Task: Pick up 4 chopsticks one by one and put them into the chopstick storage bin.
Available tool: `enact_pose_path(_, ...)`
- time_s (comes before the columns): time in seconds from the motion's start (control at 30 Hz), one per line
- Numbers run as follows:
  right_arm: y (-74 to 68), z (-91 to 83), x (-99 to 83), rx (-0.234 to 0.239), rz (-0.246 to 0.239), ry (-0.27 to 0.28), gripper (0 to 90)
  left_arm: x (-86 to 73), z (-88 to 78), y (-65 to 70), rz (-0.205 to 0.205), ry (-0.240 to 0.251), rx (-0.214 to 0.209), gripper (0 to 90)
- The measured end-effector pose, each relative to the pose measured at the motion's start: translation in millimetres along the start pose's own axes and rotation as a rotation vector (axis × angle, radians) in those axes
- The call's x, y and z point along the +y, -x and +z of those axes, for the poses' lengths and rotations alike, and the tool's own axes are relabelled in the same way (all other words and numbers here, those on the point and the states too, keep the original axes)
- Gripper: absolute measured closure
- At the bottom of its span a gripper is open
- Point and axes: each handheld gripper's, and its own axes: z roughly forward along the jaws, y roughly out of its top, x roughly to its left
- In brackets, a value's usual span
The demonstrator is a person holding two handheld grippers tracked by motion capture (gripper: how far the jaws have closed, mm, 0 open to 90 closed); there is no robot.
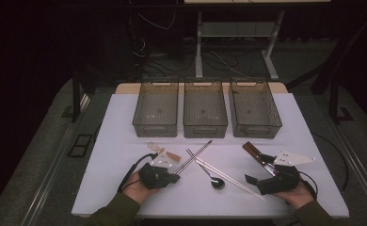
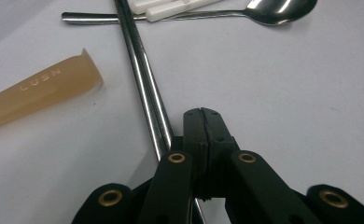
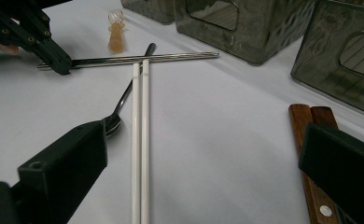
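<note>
Our left gripper (image 2: pixel 202 114) has its jaws pressed together with nothing between them, tips resting right beside the near end of the metal chopsticks (image 2: pixel 143 79). Their long axis runs straight away from the tips, up and slightly left in the left gripper view. Past them to the left lies an amber silicone piece (image 2: pixel 40 93), apart from the pair. Farther out, a spoon (image 2: pixel 278 9) lies across their far end, with white chopsticks (image 2: pixel 171 5) over its handle. Our right gripper (image 3: pixel 203 154) stands wide apart, straddling the white chopsticks, its right jaw over wooden handles (image 3: pixel 311 121). Beyond stand three grey bins (image 1: pixel 205 110).
</note>
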Motion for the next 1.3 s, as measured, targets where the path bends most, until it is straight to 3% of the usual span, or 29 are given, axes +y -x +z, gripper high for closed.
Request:
enact_pose_path(0.6,-0.3,-0.2,0.1,0.001,0.0,-0.001,1.3,-3.9,-8.4,-11.3,-0.037,-0.011,0.094,89.2)
enact_pose_path(0.83,-0.3,-0.1,0.1,0.001,-0.001,0.0,1.3,-4.6,-9.2,-11.7,-0.052,-0.007,0.098,89.0)
enact_pose_path(0.97,-0.4,-0.2,0.2,0.001,0.0,0.002,1.3,-4.0,-13.3,-11.5,-0.057,0.04,0.087,83.8)
enact_pose_path(1.03,-0.4,-0.2,0.2,0.002,-0.001,0.001,1.3,-3.2,-19.6,-13.2,-0.067,0.094,0.1,81.9)
enact_pose_path(1.1,-0.5,0.0,0.1,0.002,0.001,-0.001,1.3,-2.8,-20.7,-14.2,-0.075,0.113,0.107,81.1)
enact_pose_path(1.3,-1.1,0.5,0.1,0.003,0.002,-0.003,1.3,0.0,-16.7,-18.8,-0.058,0.111,0.119,81.1)
